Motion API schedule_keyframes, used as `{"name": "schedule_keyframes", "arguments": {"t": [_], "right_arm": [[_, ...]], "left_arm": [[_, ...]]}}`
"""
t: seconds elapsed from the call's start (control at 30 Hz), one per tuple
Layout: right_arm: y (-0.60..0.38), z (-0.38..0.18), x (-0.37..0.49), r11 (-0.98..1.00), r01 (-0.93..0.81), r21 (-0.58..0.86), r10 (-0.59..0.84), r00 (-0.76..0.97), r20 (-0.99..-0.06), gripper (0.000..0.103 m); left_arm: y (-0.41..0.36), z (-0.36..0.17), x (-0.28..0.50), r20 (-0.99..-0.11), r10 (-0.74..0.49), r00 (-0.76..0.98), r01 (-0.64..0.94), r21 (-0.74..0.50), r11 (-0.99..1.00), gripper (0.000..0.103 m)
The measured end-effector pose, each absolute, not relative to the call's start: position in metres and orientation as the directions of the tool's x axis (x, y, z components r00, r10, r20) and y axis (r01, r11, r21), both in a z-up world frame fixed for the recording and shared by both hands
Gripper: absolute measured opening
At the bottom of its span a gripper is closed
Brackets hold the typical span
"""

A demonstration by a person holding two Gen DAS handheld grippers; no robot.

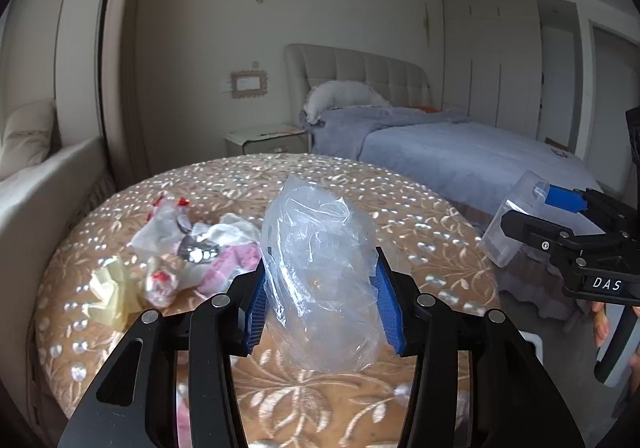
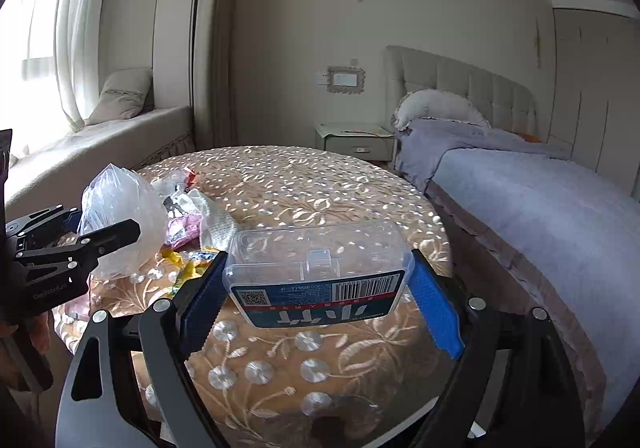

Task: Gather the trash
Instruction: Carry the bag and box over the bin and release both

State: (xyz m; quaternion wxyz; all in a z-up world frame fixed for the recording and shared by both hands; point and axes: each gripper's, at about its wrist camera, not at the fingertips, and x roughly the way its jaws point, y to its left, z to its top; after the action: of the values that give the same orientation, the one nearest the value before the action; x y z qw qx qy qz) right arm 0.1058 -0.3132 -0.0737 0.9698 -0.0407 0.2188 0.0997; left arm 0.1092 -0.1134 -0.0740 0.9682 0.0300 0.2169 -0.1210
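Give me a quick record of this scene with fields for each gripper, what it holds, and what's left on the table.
left gripper: shut on clear plastic bag
right gripper: shut on clear plastic box, label side toward camera
table: round, floral embroidered cloth
remaining trash: pile of wrappers and crumpled paper on the table

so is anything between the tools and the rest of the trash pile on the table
Only what they already hold: the left tool is shut on a clear plastic bag, the right tool on a clear plastic box. The trash pile lies unblocked on the table.
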Motion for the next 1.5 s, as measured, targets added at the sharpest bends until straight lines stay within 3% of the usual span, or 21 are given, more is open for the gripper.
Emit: {"name": "schedule_keyframes", "arguments": {"t": [0.33,0.6,1.13,1.37,1.43,1.47,1.5], "right_arm": [[-0.384,-0.091,0.075,0.998,-0.058,-0.012,0.046,0.892,-0.449,0.086],[-0.418,-0.108,0.062,1.000,0.024,0.001,-0.021,0.879,-0.476,0.086],[-0.475,-0.151,0.054,0.990,0.136,0.027,-0.101,0.838,-0.537,0.086],[-0.502,-0.183,0.062,0.980,0.189,0.056,-0.119,0.795,-0.595,0.086],[-0.508,-0.193,0.065,0.978,0.197,0.070,-0.114,0.781,-0.614,0.086],[-0.511,-0.198,0.067,0.977,0.202,0.073,-0.113,0.773,-0.624,0.086],[-0.513,-0.203,0.067,0.975,0.207,0.076,-0.113,0.766,-0.632,0.086]], "left_arm": [[-0.210,-0.097,0.110,-0.490,-0.396,0.776,0.464,0.020,0.886,0.047],[-0.263,-0.117,0.109,-0.547,-0.464,0.697,0.573,0.036,0.818,0.047],[-0.367,-0.172,0.113,-0.644,-0.525,0.556,0.731,0.077,0.678,0.047],[-0.400,-0.224,0.133,-0.732,-0.539,0.418,0.786,-0.007,0.618,0.047],[-0.409,-0.237,0.141,-0.762,-0.533,0.368,0.798,-0.036,0.602,0.069],[-0.413,-0.242,0.143,-0.771,-0.529,0.356,0.799,-0.042,0.599,0.098],[-0.416,-0.245,0.144,-0.770,-0.525,0.361,0.798,-0.036,0.601,0.098]]}}
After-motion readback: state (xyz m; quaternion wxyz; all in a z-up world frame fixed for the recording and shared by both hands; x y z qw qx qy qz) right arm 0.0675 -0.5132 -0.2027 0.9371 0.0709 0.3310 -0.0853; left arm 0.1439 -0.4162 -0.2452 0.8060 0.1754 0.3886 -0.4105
